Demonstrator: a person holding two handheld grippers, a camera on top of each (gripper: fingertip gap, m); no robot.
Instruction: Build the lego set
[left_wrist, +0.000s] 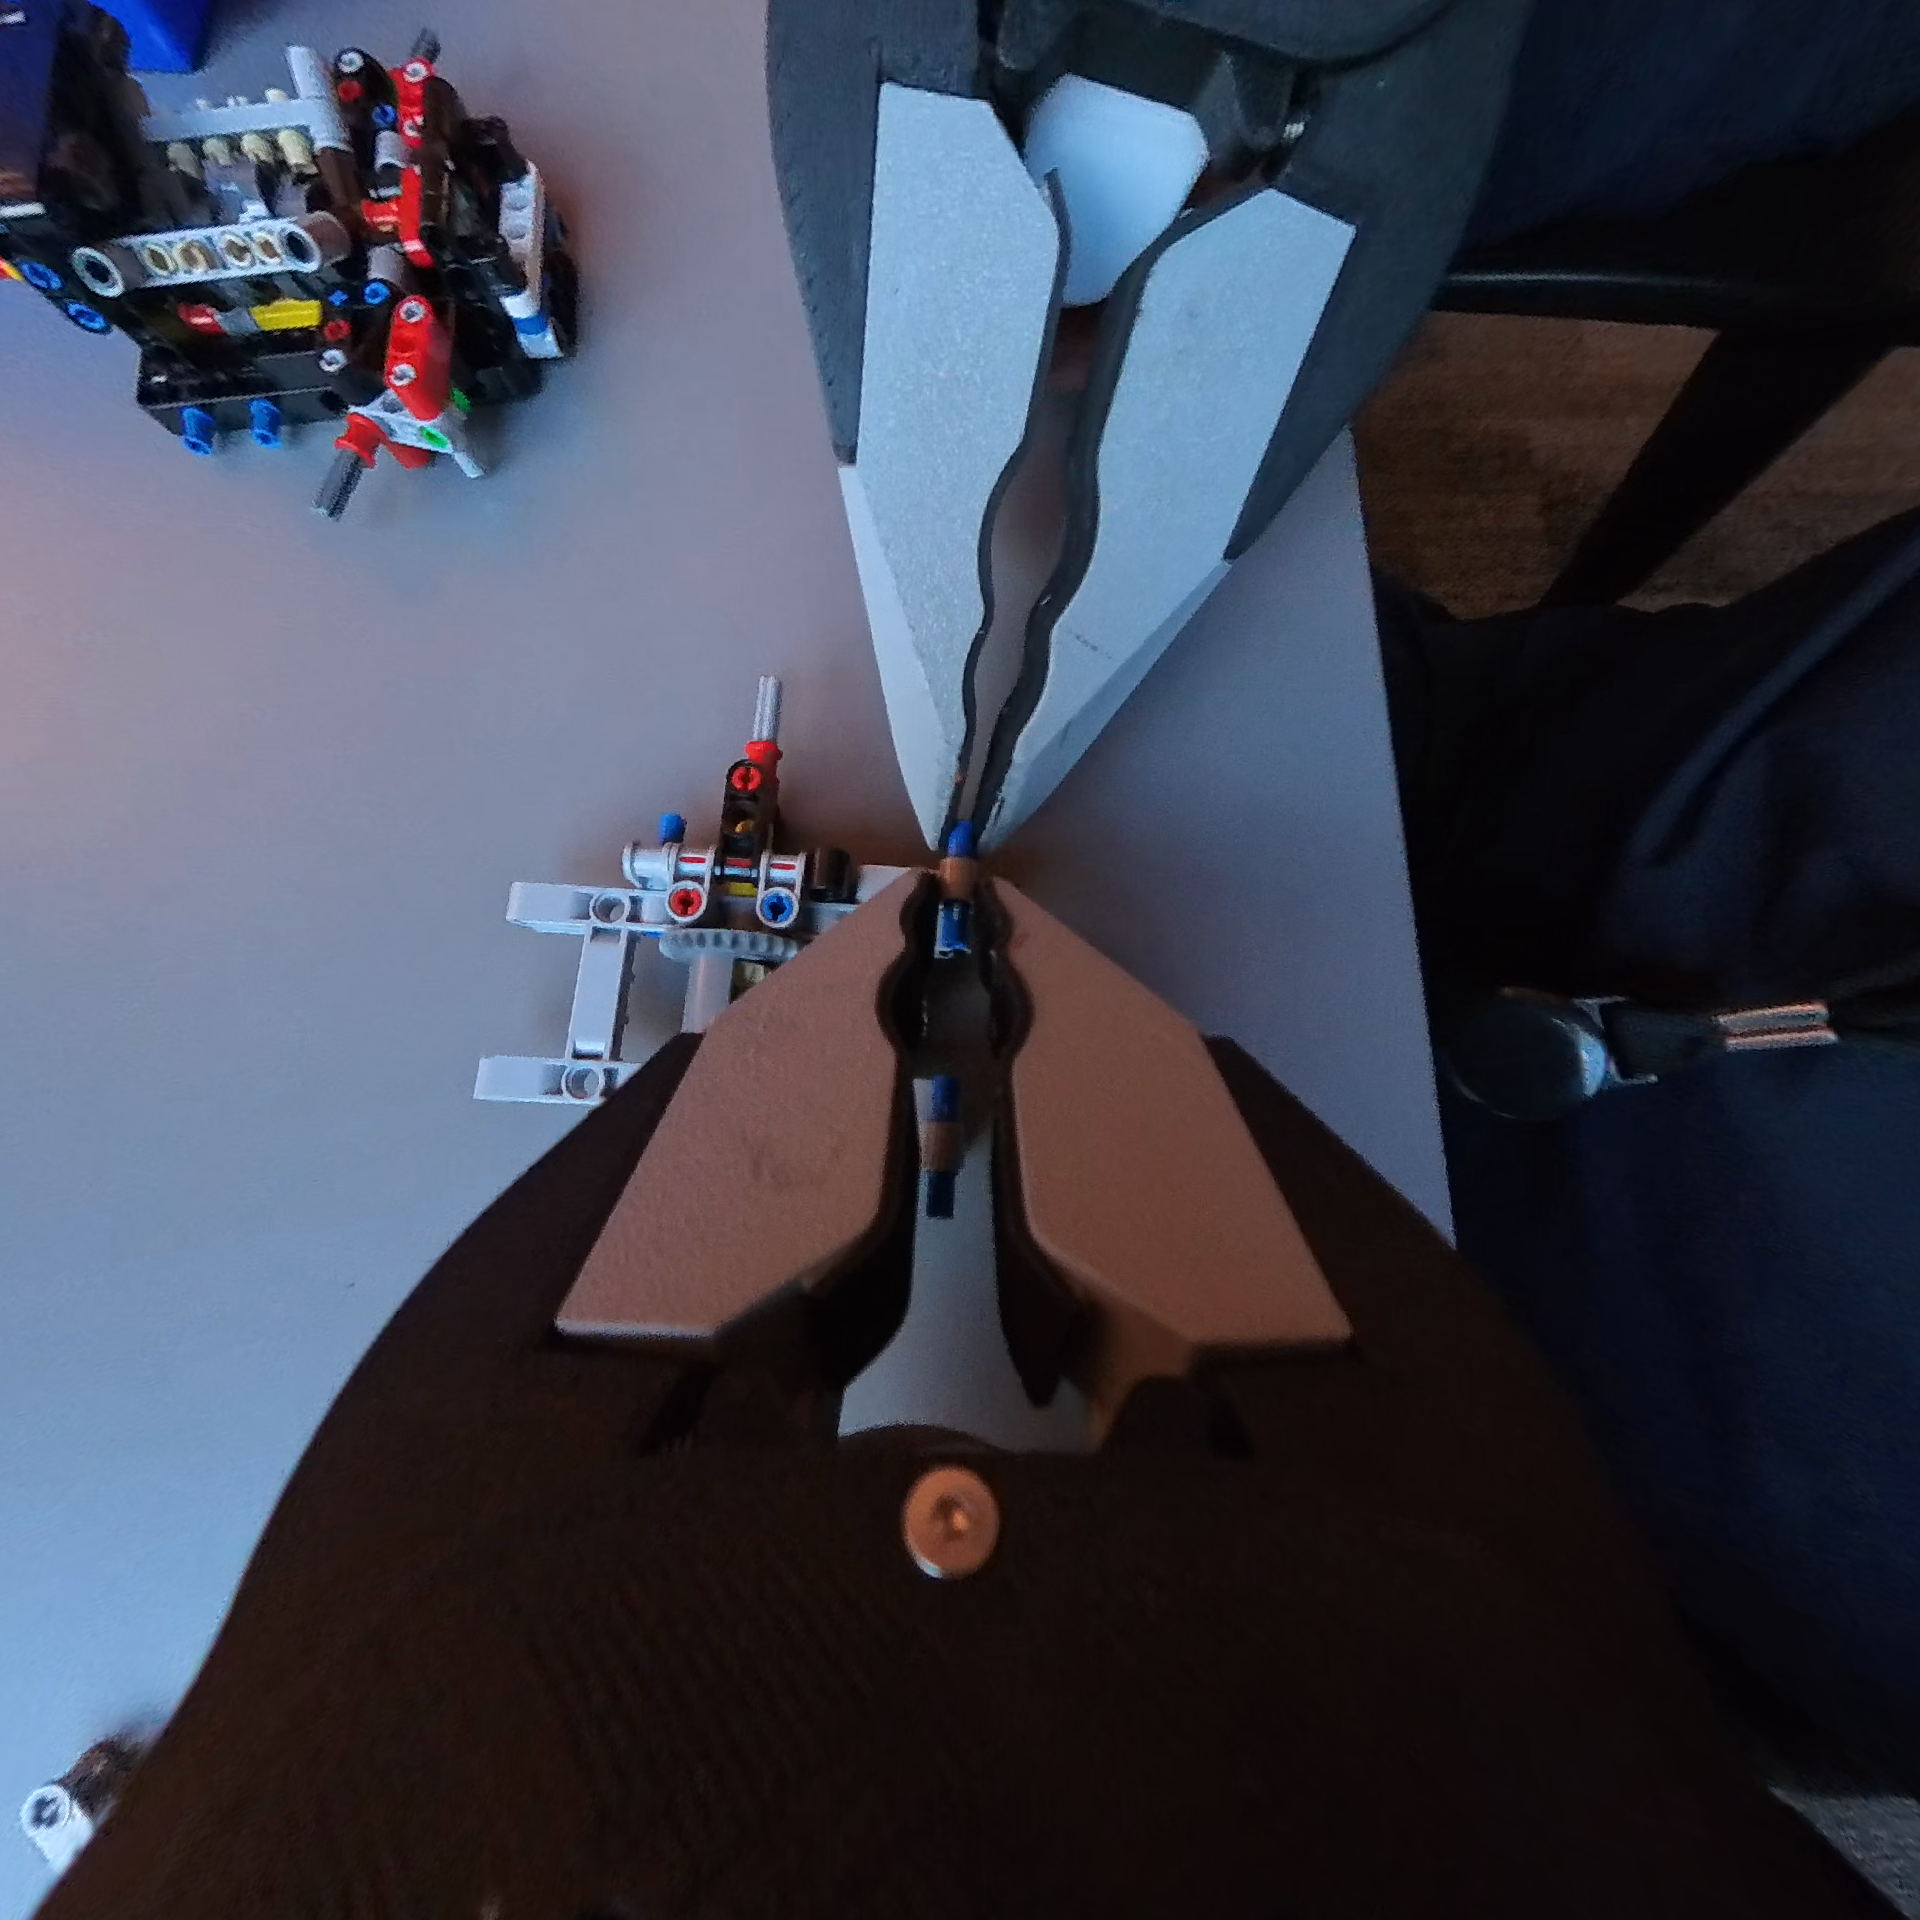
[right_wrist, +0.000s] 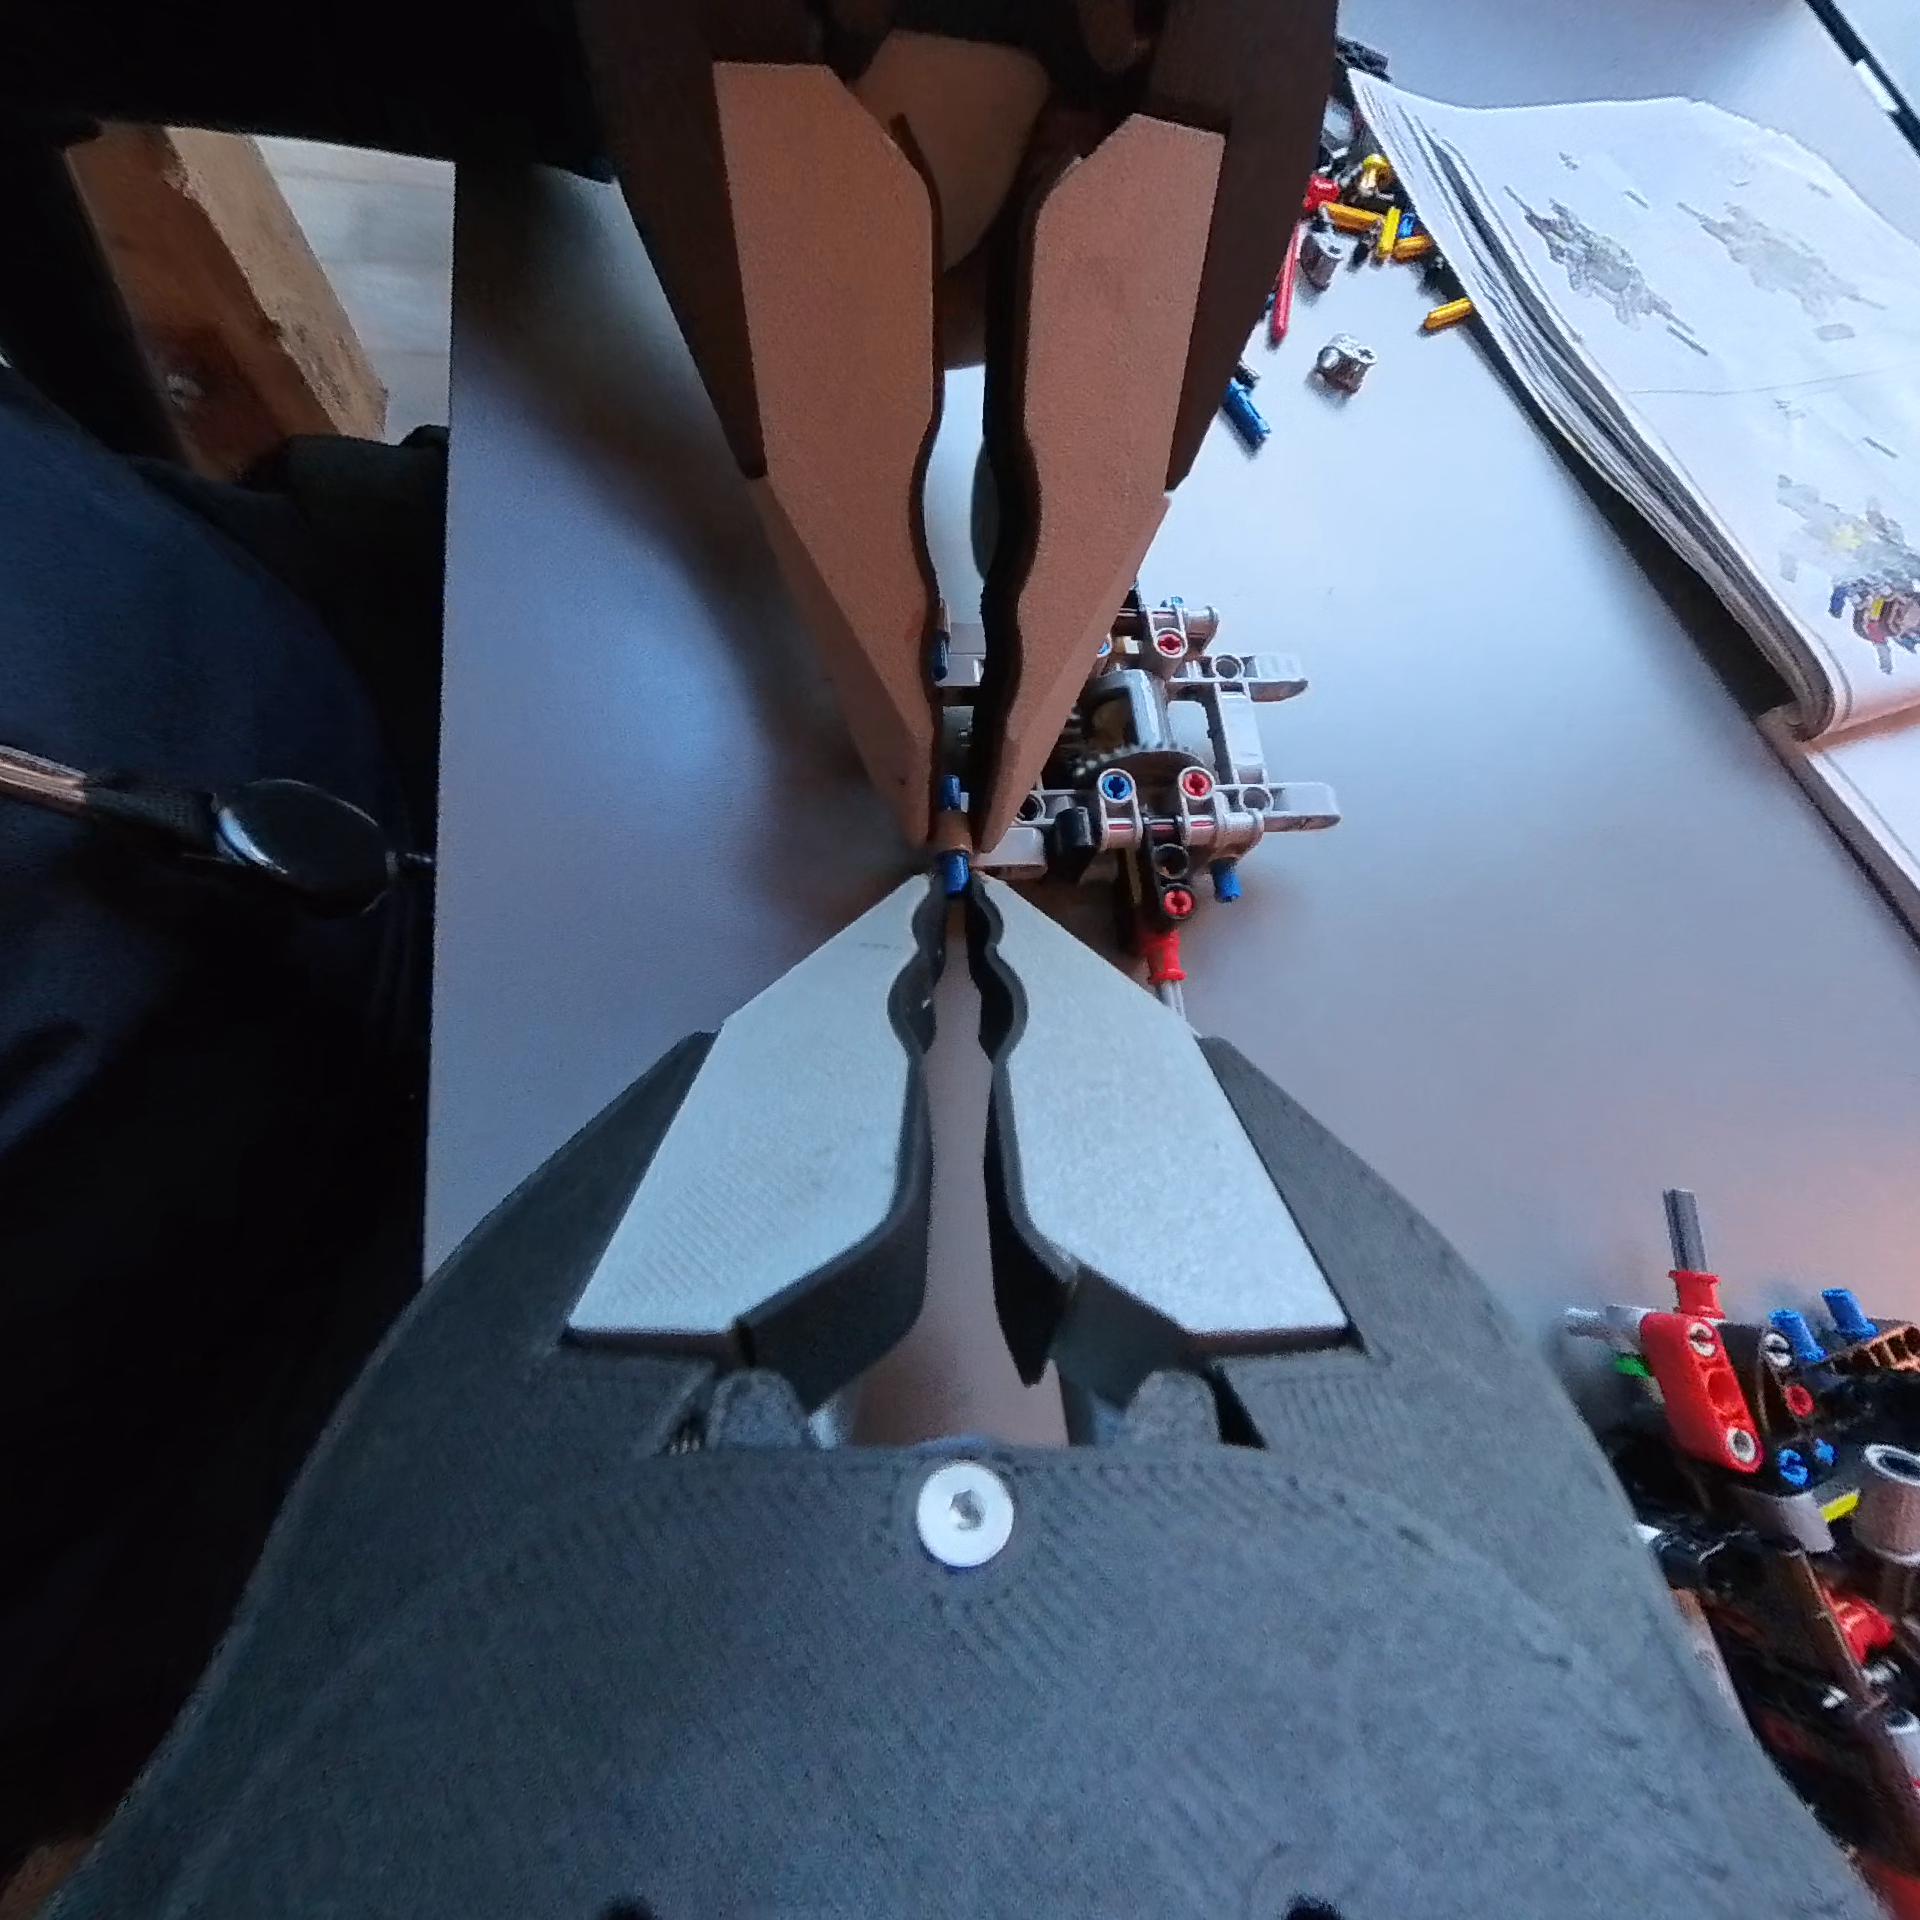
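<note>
My left gripper (left_wrist: 954, 885), with tan fingers, is shut on a small brown connector (left_wrist: 954, 871) that has a blue pin (left_wrist: 961, 837) through it. My right gripper (right_wrist: 951, 891), with grey fingers, meets it tip to tip and is shut on the pin's blue end (right_wrist: 951, 868). The brown connector (right_wrist: 951, 833) also shows in the right wrist view between the left gripper's tips (right_wrist: 951, 821). The right gripper also shows in the left wrist view (left_wrist: 971, 826). A second blue and brown piece (left_wrist: 940, 1132) shows through the gap between my left fingers; whether it is held I cannot tell.
A small grey frame assembly with a gear (left_wrist: 623, 935) (right_wrist: 1195, 790) lies on the grey table (left_wrist: 312, 831) just beside the fingertips. A larger black and red model (left_wrist: 291, 260) (right_wrist: 1766, 1455) stands farther off. An open booklet (right_wrist: 1662, 312) and loose pieces (right_wrist: 1351, 229) lie beyond. The table edge and a person's dark clothing (left_wrist: 1662, 831) are close. The grippers are tip to tip, or close to it.
</note>
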